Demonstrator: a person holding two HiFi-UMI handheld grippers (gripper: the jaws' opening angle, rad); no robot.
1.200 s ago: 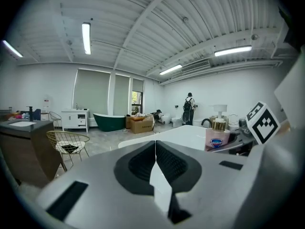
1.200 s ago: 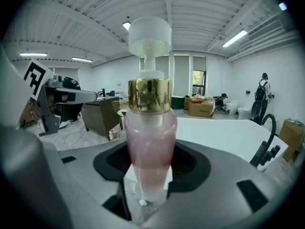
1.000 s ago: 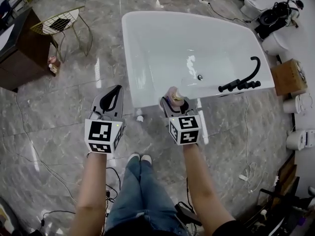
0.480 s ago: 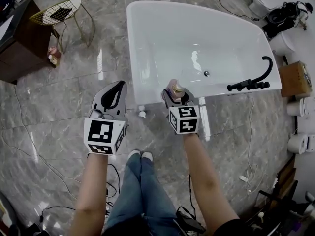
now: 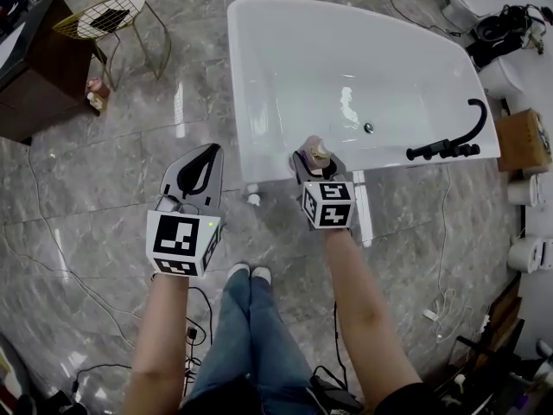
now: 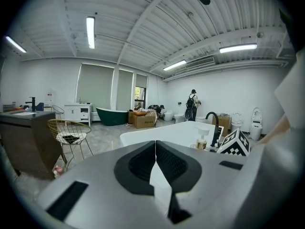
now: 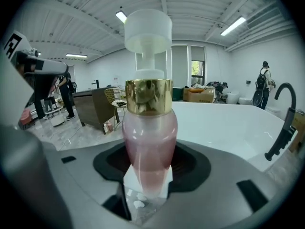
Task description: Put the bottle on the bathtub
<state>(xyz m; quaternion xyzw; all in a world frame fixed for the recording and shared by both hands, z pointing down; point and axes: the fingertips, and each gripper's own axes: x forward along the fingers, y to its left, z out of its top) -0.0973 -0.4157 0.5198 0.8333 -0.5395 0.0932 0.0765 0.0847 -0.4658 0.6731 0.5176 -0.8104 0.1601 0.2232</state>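
Surroundings: a white bathtub point(image 5: 302, 67) stands on a grey marble floor point(image 5: 104, 197), with its near rim running left to right just beyond the person's two hands. A black faucet point(image 5: 442, 150) sits on the rim at the near right corner, well to the right of the bottle. A gold wire chair point(image 5: 104, 20) and a dark cabinet point(image 5: 26, 85) stand far left. A cardboard box point(image 5: 523, 137) and white toilets point(image 5: 521, 188) line the right side. Cables point(image 5: 52, 275) trail over the floor near left, and a small white object point(image 5: 253, 200) lies by the tub's near left corner. The person's legs in jeans point(image 5: 246, 335) fill the near centre.

Edges and room: the near rim between the tub's left corner and the faucet is bare, and the basin behind it is open. The floor to the left of the tub is open as far as the chair.

Hand-held grippers: the left hand-held gripper point(image 5: 207, 158) hangs over the floor to the left of the tub, its jaws closed together on nothing. The right hand-held gripper point(image 5: 315, 164) clamps the bottle point(image 7: 148, 142), its jaws held wide by the pink body. The bottle stands upright, with a gold collar and white pump on top, at the tub's near rim. Whether its base touches the rim cannot be told.
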